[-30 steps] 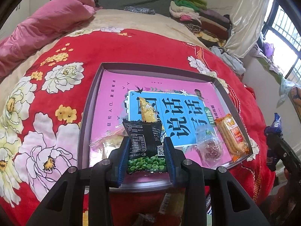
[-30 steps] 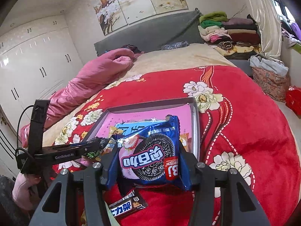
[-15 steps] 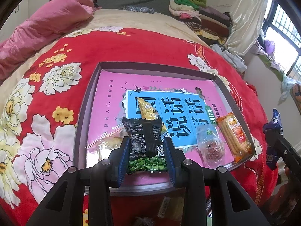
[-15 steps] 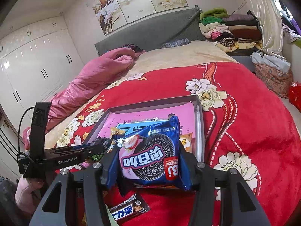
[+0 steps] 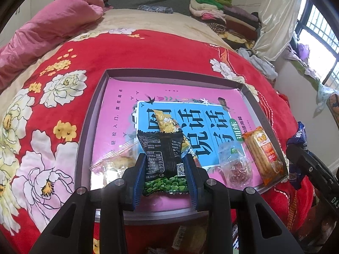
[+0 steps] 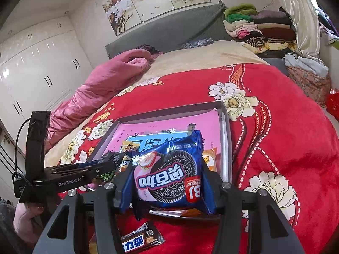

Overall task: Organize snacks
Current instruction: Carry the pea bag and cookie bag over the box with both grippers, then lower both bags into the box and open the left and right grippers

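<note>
Meanwhile, the left gripper (image 5: 165,169) clamps a black pea packet (image 5: 164,158) over the tray (image 5: 89,127); the right gripper (image 6: 167,180) grips an Oreo pack (image 6: 169,173) at its near edge. Next, seemingly: lower and release both inside.

A: What is the left matte-black plastic two-finger gripper (image 5: 165,175) built like?

B: Ribbed blue finger pads (image 5: 138,182), silver round screws (image 5: 120,182) on black angular arms.

A: And the right black plastic gripper (image 6: 167,182)?

B: The same build. From its camera, the left one's side reads "GenRobot.AI" in white, with a thin black cable (image 6: 18,137) looping behind.
</note>
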The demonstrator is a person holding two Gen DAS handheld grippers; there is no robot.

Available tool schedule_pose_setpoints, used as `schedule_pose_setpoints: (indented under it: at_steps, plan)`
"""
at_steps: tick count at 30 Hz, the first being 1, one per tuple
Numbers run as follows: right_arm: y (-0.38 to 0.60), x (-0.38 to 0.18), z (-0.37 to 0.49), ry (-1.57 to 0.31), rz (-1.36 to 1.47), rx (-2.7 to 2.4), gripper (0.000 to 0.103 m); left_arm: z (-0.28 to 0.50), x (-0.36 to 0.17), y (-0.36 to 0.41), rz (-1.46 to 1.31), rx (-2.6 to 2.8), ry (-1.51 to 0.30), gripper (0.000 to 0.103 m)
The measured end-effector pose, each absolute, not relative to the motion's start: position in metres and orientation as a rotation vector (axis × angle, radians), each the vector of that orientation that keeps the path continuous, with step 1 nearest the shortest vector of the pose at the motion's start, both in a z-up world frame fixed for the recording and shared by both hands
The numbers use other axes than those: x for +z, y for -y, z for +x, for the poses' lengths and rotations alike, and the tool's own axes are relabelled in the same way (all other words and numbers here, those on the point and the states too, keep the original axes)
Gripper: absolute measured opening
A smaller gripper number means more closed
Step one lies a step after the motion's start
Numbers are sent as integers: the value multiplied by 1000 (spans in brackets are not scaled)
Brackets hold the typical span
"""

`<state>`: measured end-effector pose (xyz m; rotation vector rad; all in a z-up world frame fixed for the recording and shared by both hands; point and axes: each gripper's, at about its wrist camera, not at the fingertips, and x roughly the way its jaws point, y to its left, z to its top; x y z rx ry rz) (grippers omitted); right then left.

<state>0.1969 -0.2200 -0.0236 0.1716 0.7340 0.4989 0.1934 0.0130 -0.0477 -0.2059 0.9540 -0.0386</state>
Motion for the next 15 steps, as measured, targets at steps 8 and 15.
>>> schedule_pose_setpoints:
  at_steps: [8, 15]
  plan:
    - [220, -27, 201, -737, 166, 488, 54, 194, -49, -13, -209, -43, -953, 37]
    - [221, -31, 206, -750, 170, 476, 54, 195, -50, -10, -207, -51, -955, 37]
